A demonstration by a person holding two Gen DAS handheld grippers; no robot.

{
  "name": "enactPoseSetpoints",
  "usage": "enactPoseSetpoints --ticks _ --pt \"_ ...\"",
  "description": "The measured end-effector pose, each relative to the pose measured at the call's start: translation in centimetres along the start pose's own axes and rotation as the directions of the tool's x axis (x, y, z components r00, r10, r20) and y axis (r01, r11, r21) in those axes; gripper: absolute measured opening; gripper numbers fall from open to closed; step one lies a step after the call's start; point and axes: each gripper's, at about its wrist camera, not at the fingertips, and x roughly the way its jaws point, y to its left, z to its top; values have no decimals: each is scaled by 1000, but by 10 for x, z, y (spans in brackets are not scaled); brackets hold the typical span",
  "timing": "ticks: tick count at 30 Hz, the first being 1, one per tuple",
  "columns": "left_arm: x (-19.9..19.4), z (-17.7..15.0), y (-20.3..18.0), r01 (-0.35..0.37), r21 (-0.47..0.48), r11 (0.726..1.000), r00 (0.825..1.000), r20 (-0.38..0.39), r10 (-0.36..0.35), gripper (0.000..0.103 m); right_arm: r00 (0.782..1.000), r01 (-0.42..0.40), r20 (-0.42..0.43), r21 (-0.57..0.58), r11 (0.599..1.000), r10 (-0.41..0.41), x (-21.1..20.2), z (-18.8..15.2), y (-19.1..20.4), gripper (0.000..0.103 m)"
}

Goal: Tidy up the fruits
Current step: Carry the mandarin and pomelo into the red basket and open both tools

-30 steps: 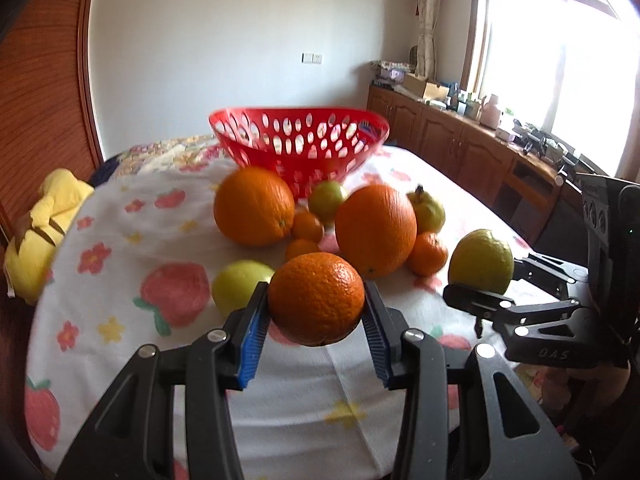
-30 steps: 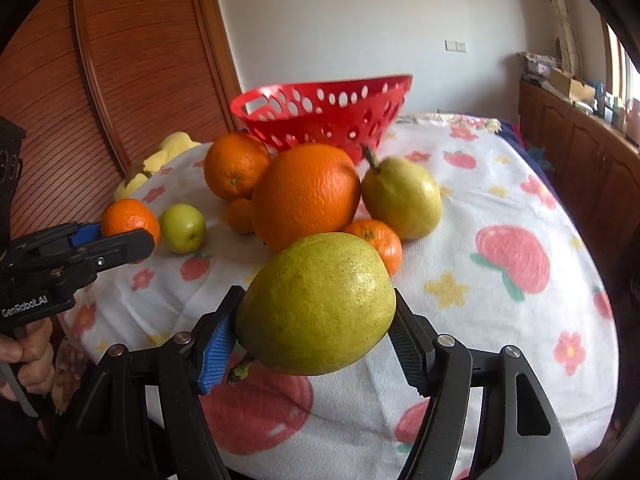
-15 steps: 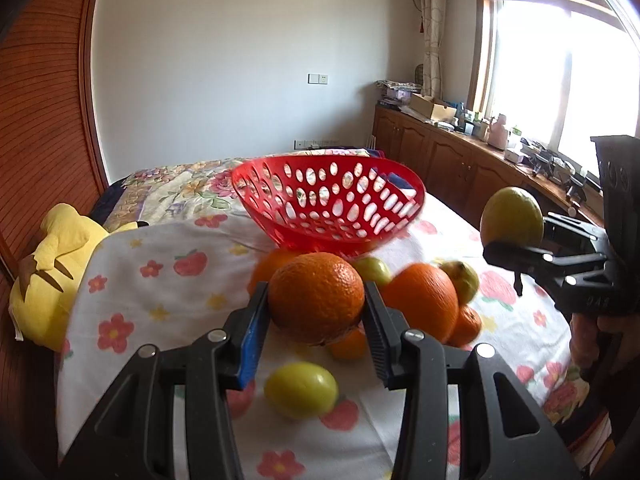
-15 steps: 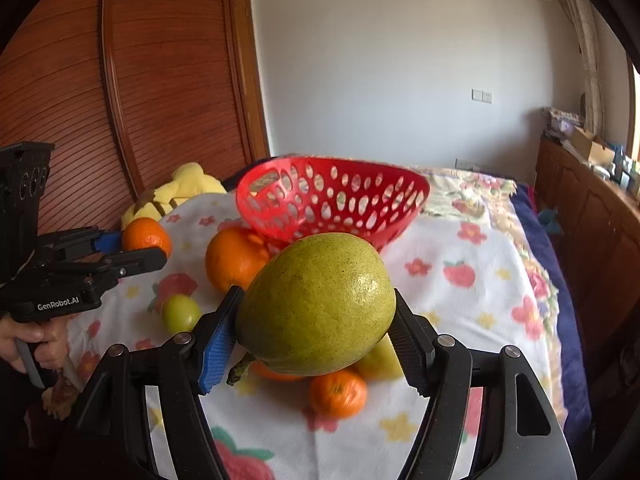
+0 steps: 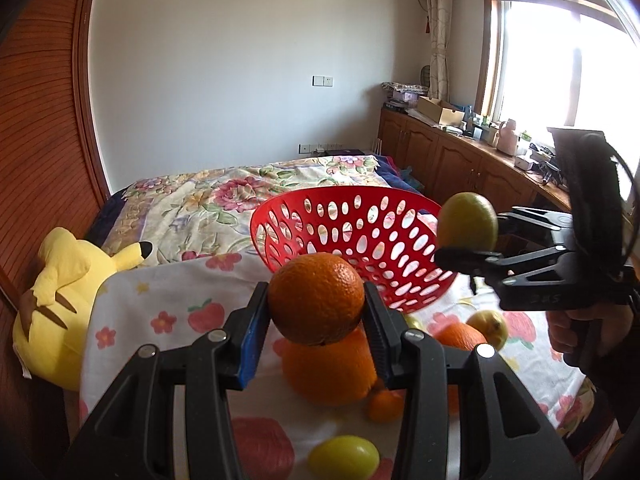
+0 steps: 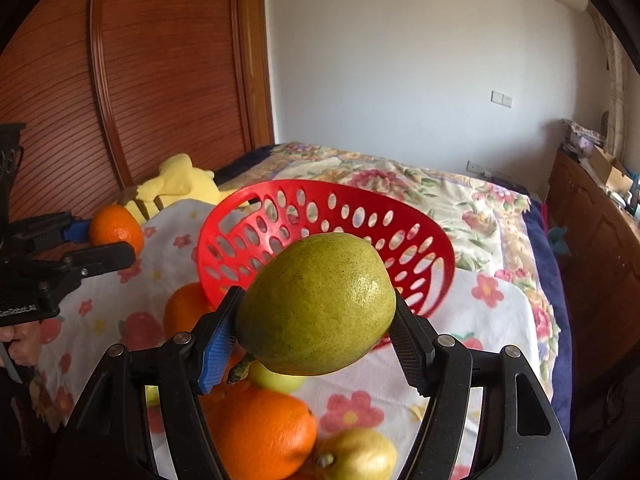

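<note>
Left tool point(image 5: 316, 312): I hold an orange point(image 5: 316, 298) clamped between its pads. Right tool point(image 6: 316, 332): closed on a green-yellow citrus point(image 6: 316, 304). Ahead of both: red basket point(image 6: 436, 248), empty as far as I see. Below the tools: loose fruit on the floral cloth point(image 5: 168, 292). Risk: both fruits are round, so a slip or a release short of the rim drops them onto the pile.
</note>
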Motion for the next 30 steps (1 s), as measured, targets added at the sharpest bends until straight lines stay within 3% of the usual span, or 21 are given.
enactPoseSetpoints --ticks 13,30 --pt "47 22 3 10 24 1000 999 -49 -9 43 991 -12 -136 -62 998 4 58 17 -17 71" --pt "83 34 -3 22 52 998 994 -105 -16 43 966 -48 -259 -135 990 12 93 10 -14 71"
